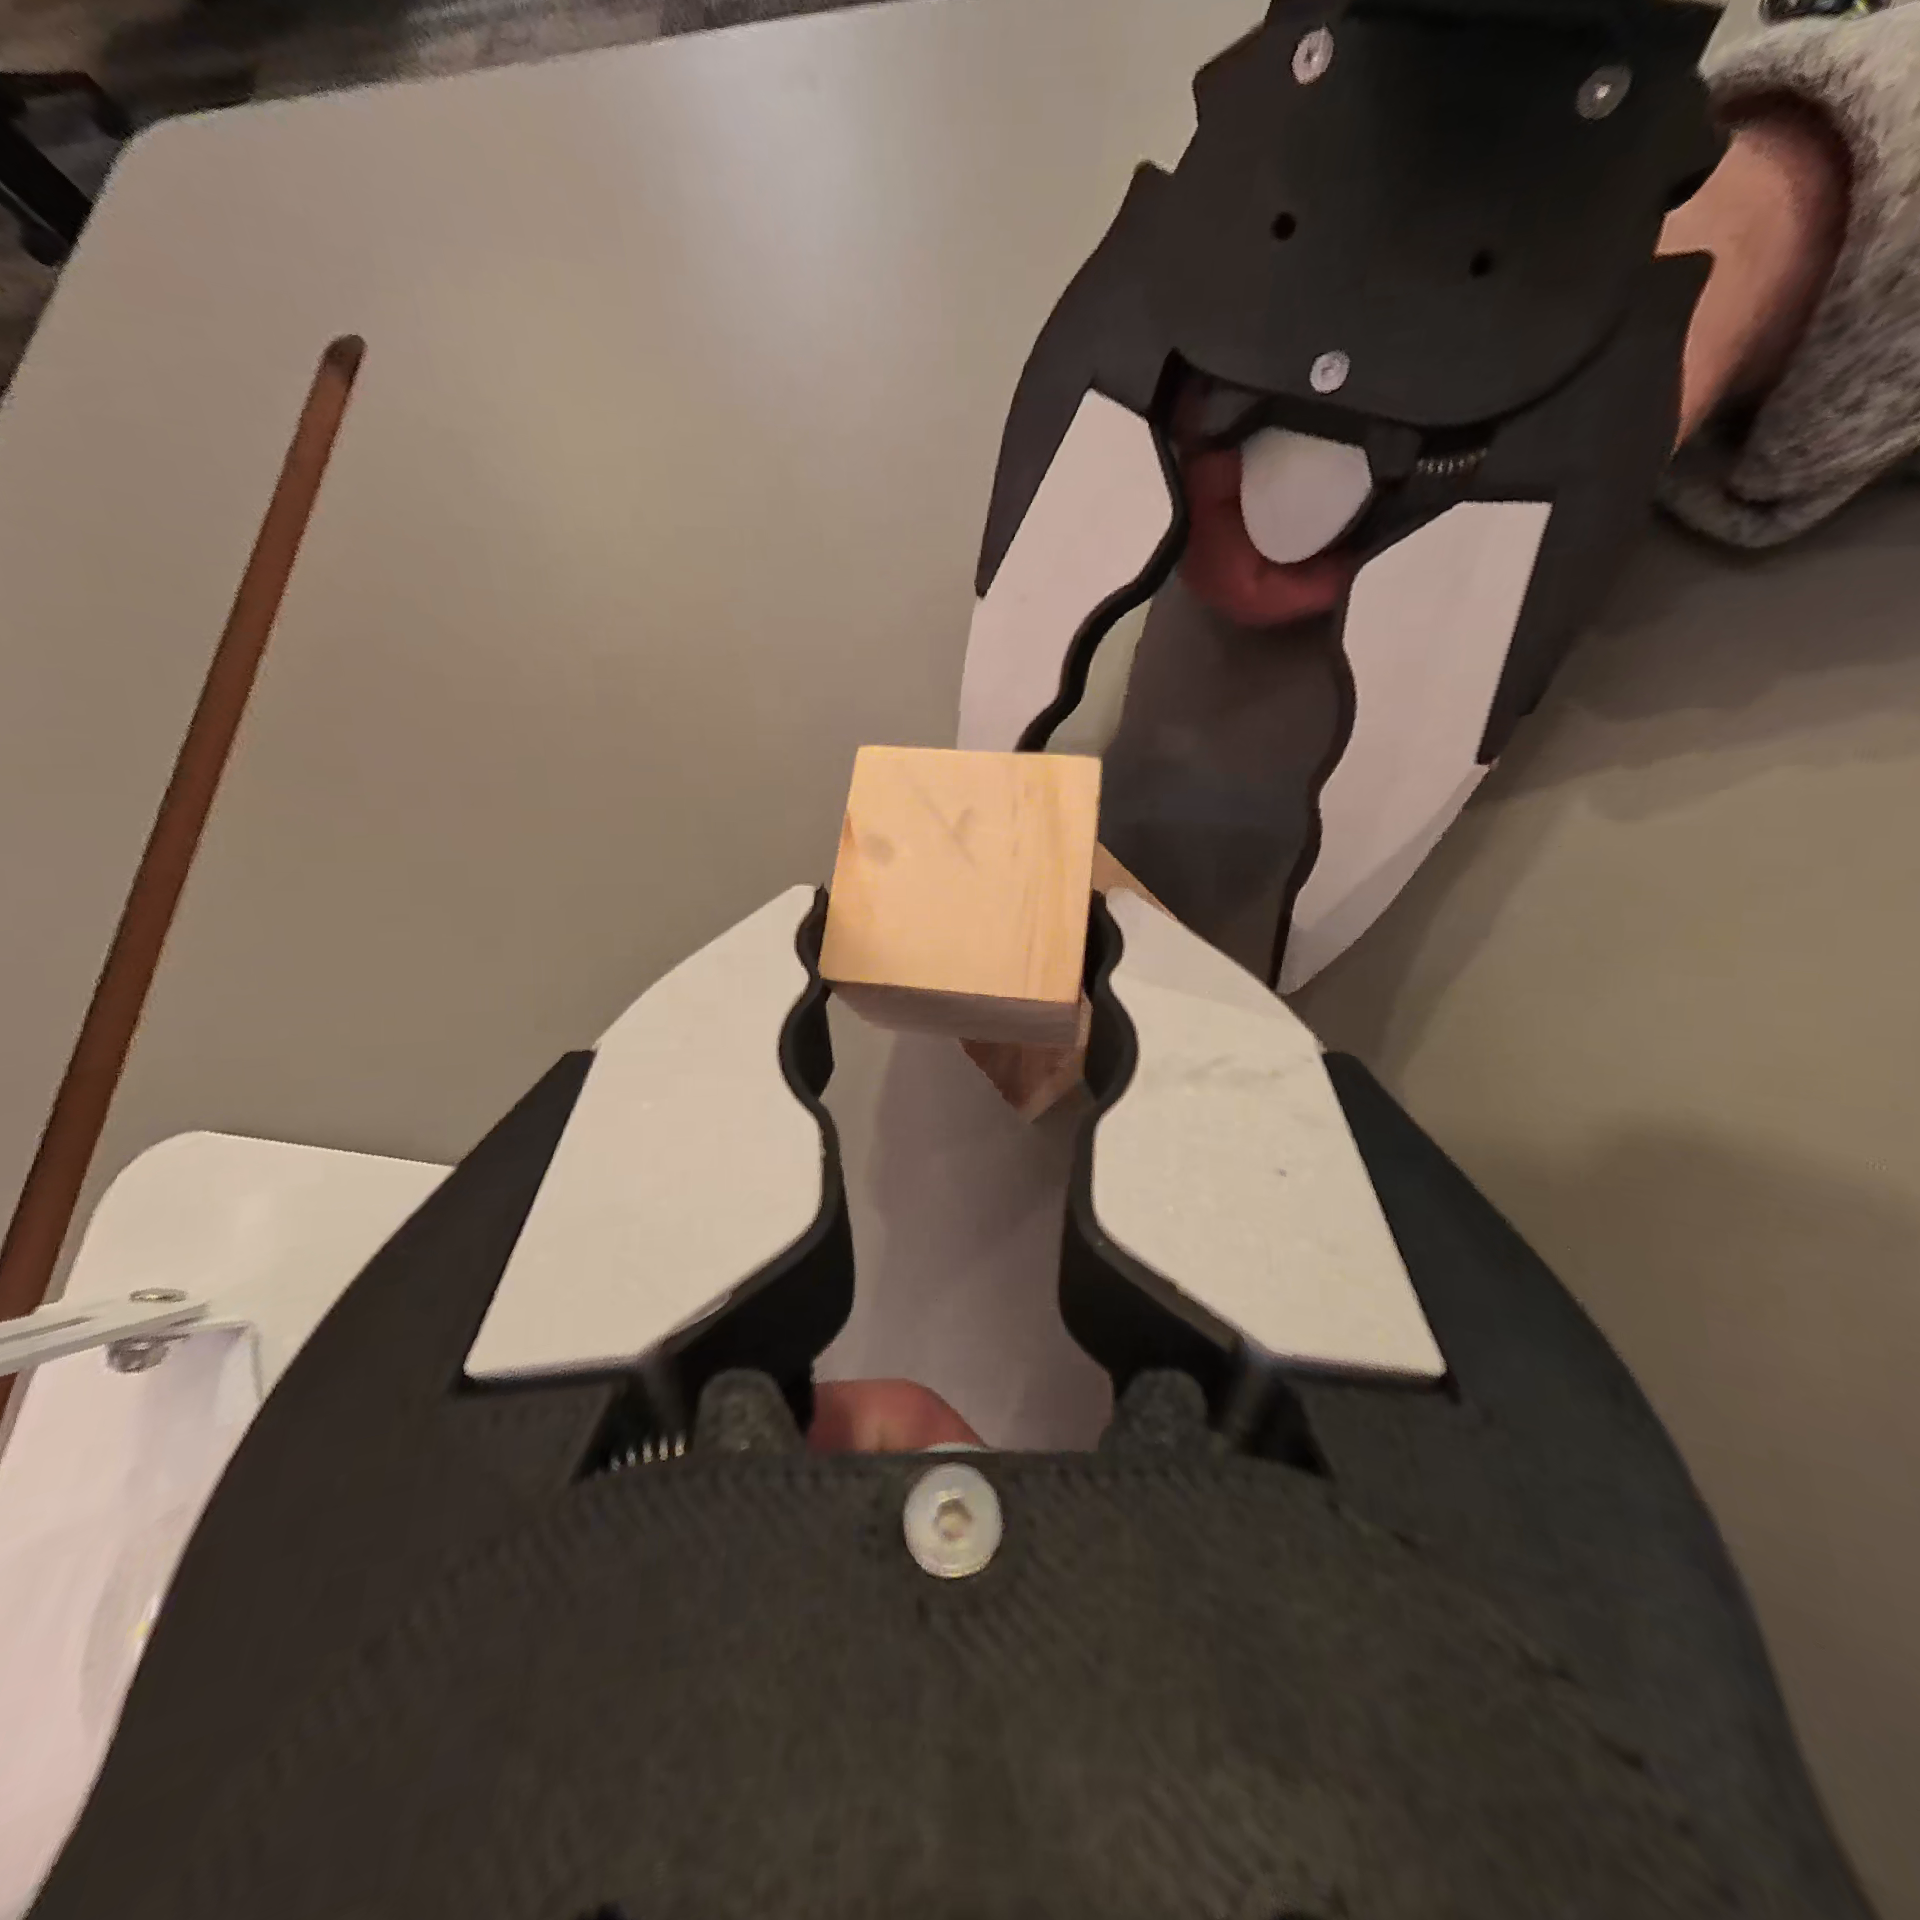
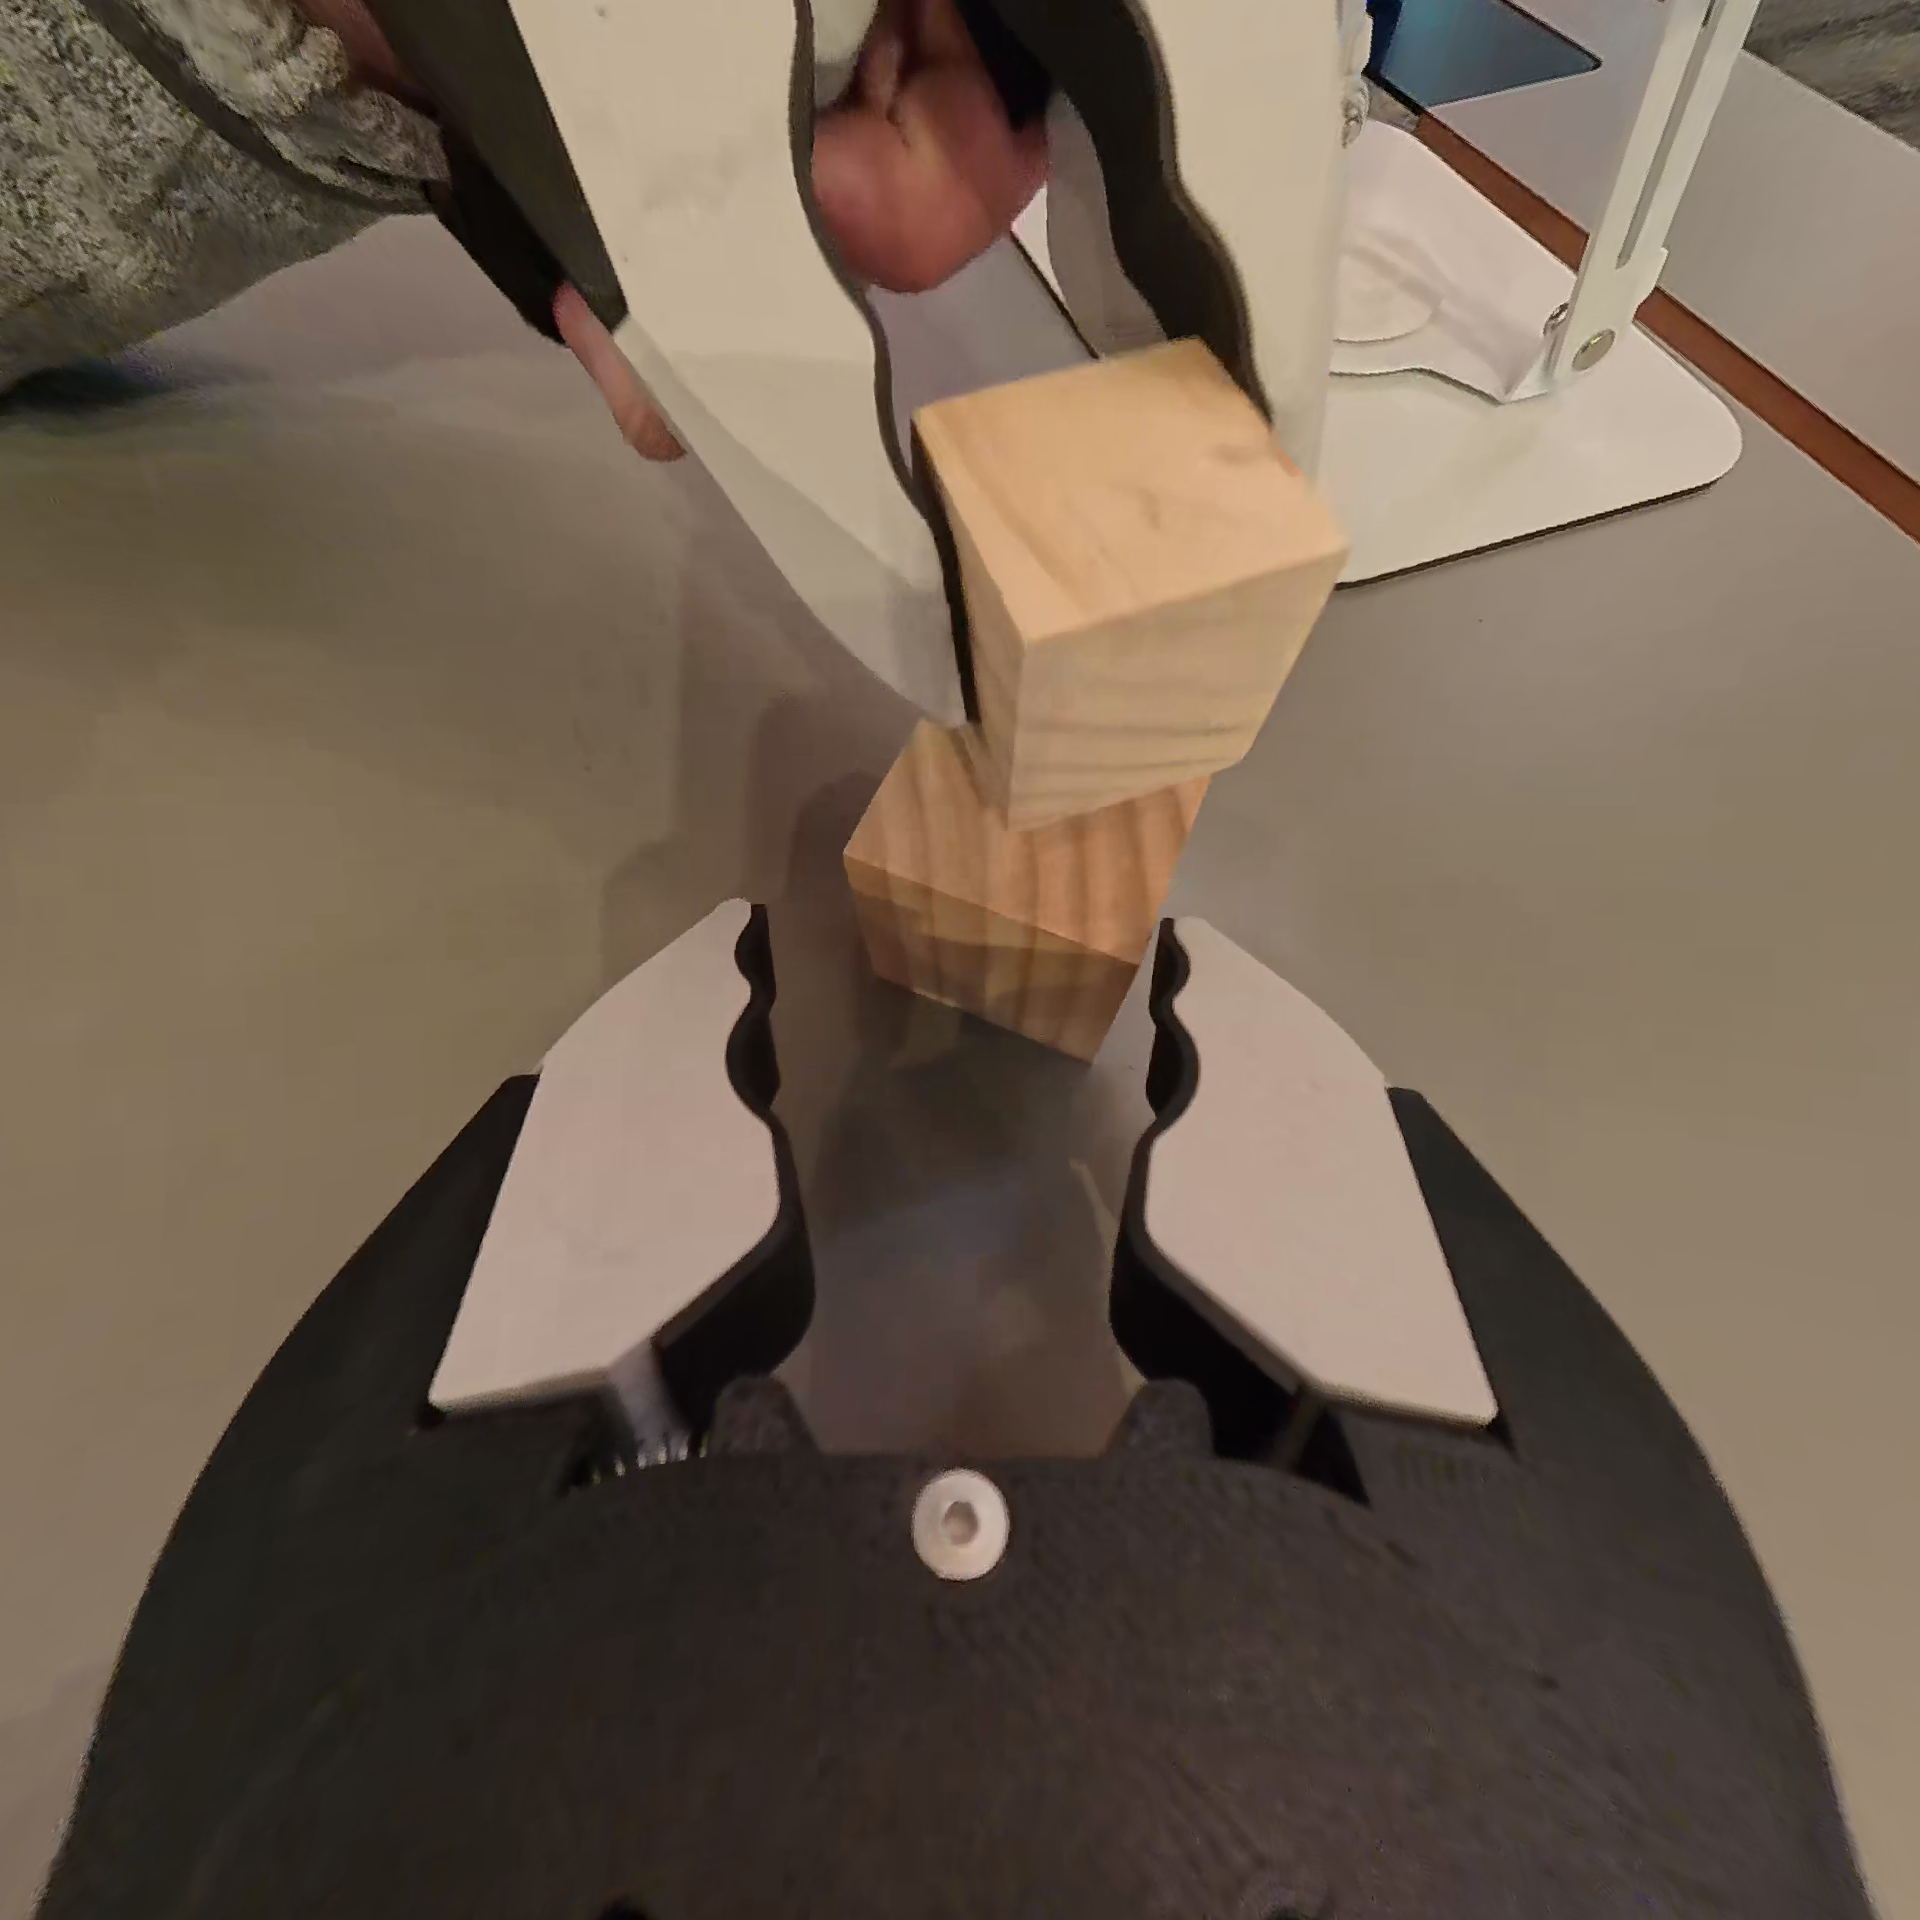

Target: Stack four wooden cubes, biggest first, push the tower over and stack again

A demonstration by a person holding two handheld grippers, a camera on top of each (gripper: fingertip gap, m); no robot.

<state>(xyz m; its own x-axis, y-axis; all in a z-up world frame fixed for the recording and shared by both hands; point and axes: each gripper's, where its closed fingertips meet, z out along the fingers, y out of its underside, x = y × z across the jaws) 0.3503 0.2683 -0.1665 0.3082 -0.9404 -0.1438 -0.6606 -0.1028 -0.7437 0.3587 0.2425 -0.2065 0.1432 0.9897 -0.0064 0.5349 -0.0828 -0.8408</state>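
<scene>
- the left claw (image 1: pixel 958 940) was clamped on the upper cube (image 1: pixel 961 883), holding it right over the lower cube (image 2: pixel 1023 904), twisted out of line with it; whether the two touched, i could not tell.
- the lower cube sat on the grey table (image 2: pixel 312 779), just ahead of the right claw (image 2: pixel 961 971).
- the right claw stood apart and empty, low by the table; a white stand (image 2: pixel 1507 457) stood behind.
- judgement: the left claw, straight above, looked set to put the cube down.
</scene>
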